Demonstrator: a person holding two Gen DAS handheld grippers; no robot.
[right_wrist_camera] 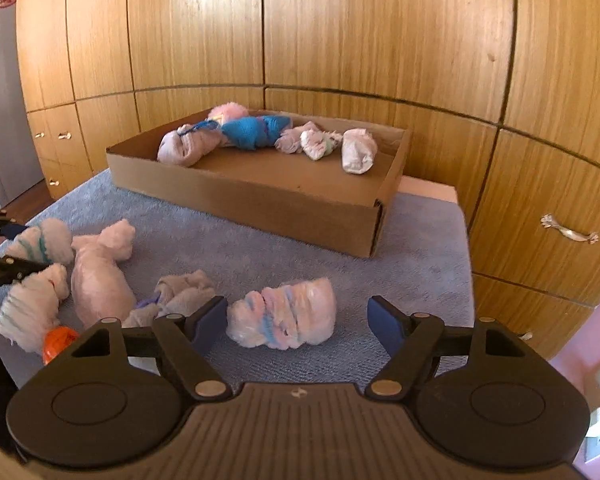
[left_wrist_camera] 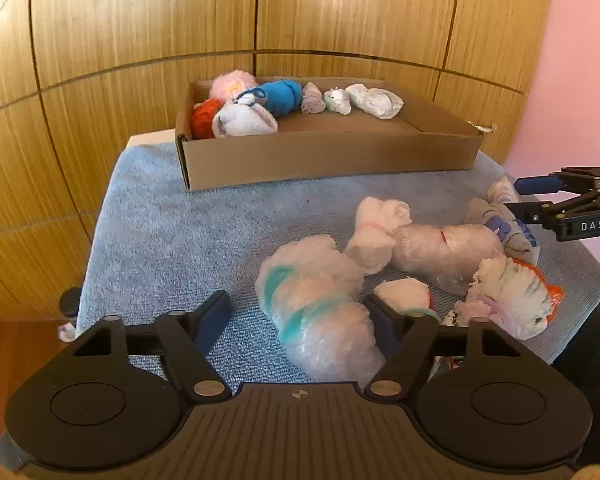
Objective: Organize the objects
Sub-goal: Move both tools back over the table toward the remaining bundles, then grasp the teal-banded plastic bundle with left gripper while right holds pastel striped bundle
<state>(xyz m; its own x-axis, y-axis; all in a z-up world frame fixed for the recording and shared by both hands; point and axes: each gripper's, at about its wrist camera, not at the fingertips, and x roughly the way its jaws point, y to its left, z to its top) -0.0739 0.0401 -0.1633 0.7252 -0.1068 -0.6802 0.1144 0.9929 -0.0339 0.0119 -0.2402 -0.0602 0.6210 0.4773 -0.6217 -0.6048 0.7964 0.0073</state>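
Note:
A shallow cardboard box (left_wrist_camera: 324,156) (right_wrist_camera: 256,200) at the back of the blue mat holds several rolled socks, among them a blue roll (left_wrist_camera: 282,98) (right_wrist_camera: 252,132). Several more rolled socks lie loose on the mat. My left gripper (left_wrist_camera: 300,316) is open, its jaws either side of a fluffy white roll with teal stripes (left_wrist_camera: 316,304). My right gripper (right_wrist_camera: 296,320) is open, with a white roll with pink and blue stripes (right_wrist_camera: 284,318) between its jaws; it also shows in the left wrist view (left_wrist_camera: 516,196).
A blue mat (left_wrist_camera: 172,232) (right_wrist_camera: 420,248) covers the table. Wooden wardrobe doors (left_wrist_camera: 140,20) (right_wrist_camera: 380,32) stand behind, with a metal handle (right_wrist_camera: 568,232) at the right. Loose rolls include a pinkish one (left_wrist_camera: 444,252) (right_wrist_camera: 100,276), a grey one (right_wrist_camera: 184,288) and a white-orange one (left_wrist_camera: 516,292).

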